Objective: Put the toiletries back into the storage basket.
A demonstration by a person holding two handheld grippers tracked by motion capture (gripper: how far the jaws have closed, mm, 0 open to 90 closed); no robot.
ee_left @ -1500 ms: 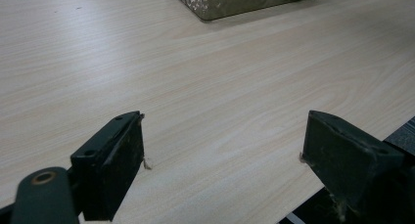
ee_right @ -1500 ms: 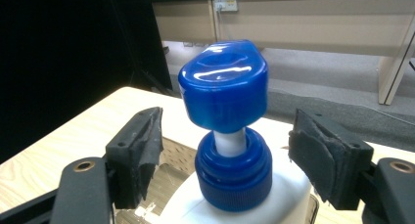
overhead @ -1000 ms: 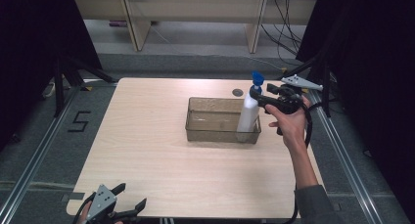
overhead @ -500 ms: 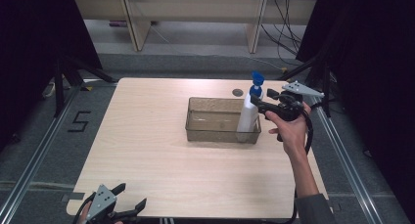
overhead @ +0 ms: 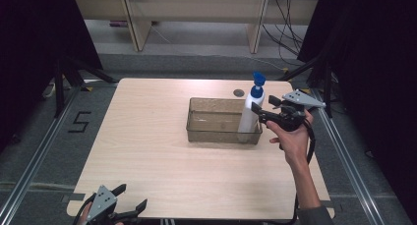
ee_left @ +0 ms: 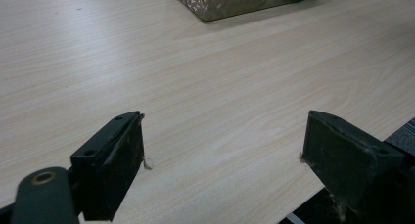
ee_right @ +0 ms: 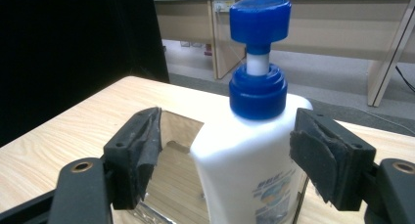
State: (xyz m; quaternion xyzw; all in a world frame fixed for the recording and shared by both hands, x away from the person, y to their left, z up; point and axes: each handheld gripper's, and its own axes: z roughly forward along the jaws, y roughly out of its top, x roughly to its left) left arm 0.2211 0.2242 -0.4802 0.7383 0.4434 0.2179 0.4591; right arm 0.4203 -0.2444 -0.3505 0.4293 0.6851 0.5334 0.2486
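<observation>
Now my right gripper (overhead: 259, 110) sits with its jaws spread to either side of the white pump bottle (ee_right: 249, 155), and in the right gripper view there is a visible gap between each pad and the bottle's shoulders, so I am no longer pinching it. A second ago the same gripper looked tight against the bottle, which stood a touch higher at the box's right end; since then the bottle has settled and the hand has eased slightly back toward the table's right edge. The bottle stands upright inside the clear rectangular box (overhead: 216, 122), against its right wall, blue pump head (overhead: 258, 78) rising above the rim. I read that as the placing step done: the bottle is in, released, and what remains for this hand is to draw clear without knocking it over. Further out, my left gripper (overhead: 129, 204) rests at the near left edge of the table (overhead: 147, 136), jaws wide apart over bare wood, unchanged from before and holding nothing.
</observation>
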